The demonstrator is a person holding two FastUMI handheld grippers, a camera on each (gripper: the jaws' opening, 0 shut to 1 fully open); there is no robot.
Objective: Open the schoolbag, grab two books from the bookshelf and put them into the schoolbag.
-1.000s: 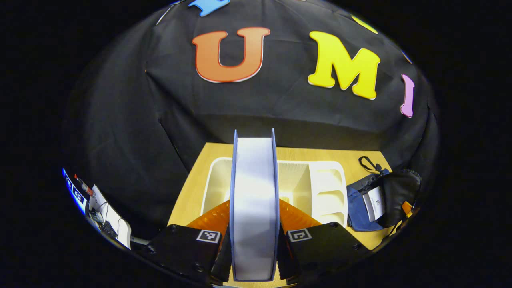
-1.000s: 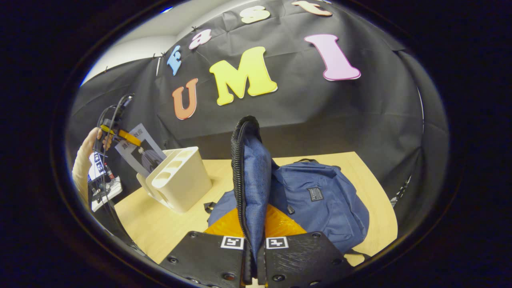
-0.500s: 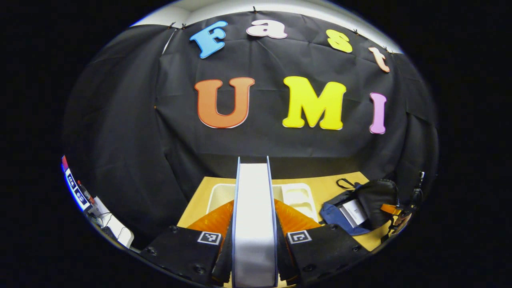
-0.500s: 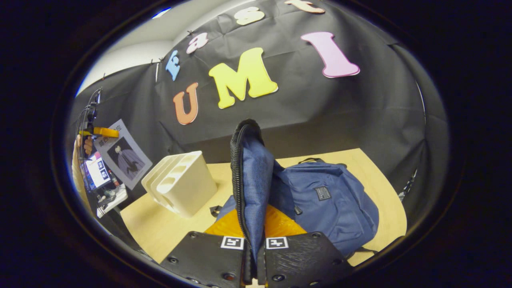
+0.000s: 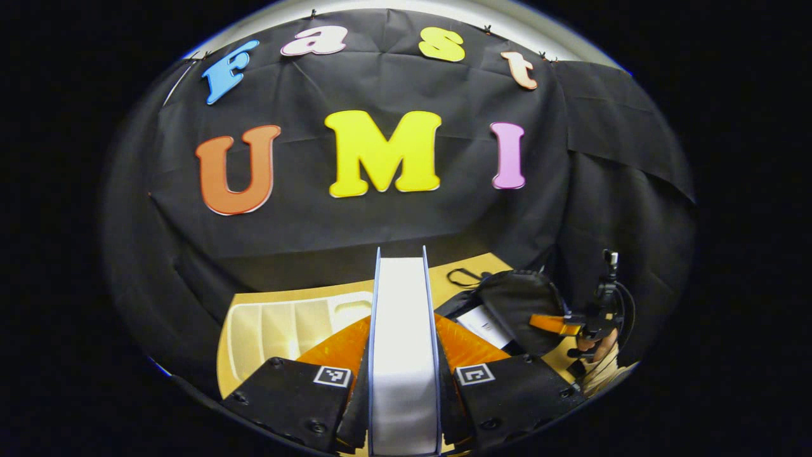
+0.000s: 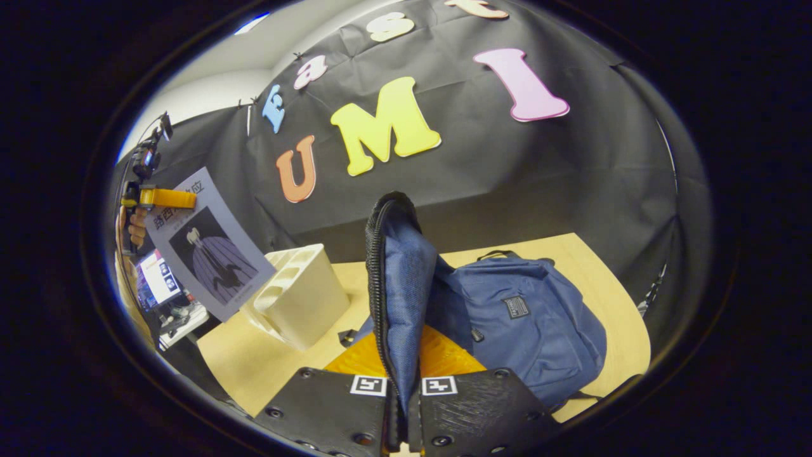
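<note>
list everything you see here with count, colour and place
book: 1 in the grip, pale lilac cover, clamped edge-on in the left tongs, lifted above the table; a second white one lies inside the bag.
schoolbag: 1, navy blue, on the table's right part, its flap held up.
bookshelf: 1, cream, slotted, left part of the table.
table: 1, light wood.
left tongs: 1, shut on the book.
right tongs: 1, shut on the flap.
hand: holding the right tongs' handle.
</note>
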